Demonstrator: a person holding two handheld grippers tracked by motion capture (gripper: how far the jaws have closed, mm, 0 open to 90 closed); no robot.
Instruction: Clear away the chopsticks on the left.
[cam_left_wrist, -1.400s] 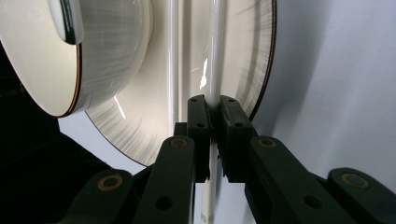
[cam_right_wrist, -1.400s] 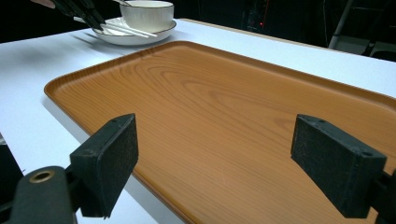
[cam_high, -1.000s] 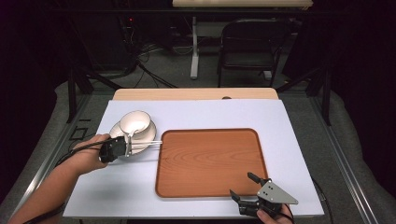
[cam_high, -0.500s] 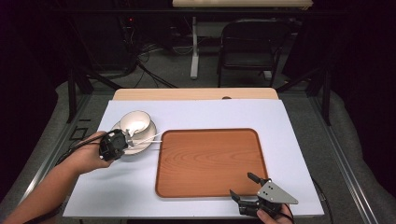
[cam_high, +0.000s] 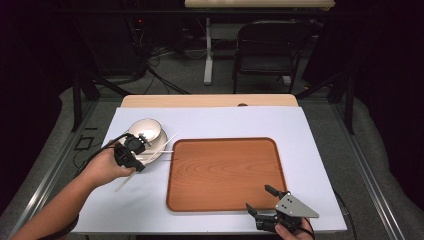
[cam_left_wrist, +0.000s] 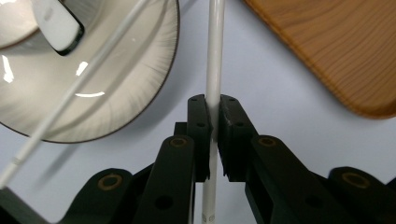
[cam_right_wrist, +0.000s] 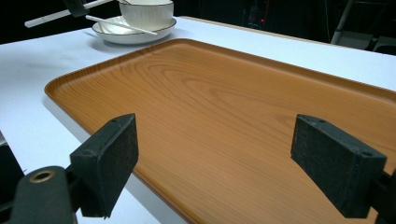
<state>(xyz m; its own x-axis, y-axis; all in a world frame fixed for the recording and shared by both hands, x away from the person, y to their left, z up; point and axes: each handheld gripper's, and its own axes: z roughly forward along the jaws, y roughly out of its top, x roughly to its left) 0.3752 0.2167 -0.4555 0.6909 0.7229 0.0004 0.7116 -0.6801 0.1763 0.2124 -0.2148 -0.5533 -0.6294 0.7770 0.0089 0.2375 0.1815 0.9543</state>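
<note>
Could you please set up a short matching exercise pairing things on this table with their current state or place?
Things:
1. left gripper
2. right gripper
3. loose chopstick
4. wooden tray

States:
A. jaws wide apart, holding nothing
B. lying across the plate
C. clamped on a white chopstick
D. bare, in the middle of the table

Pairs: 1-C, 2-A, 3-B, 4-D

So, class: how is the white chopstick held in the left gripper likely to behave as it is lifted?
The chopstick looks thin, straight and probably stiff and light. Its glossy round shaft may slip or swivel in the left gripper, and would likely roll if dropped.
</note>
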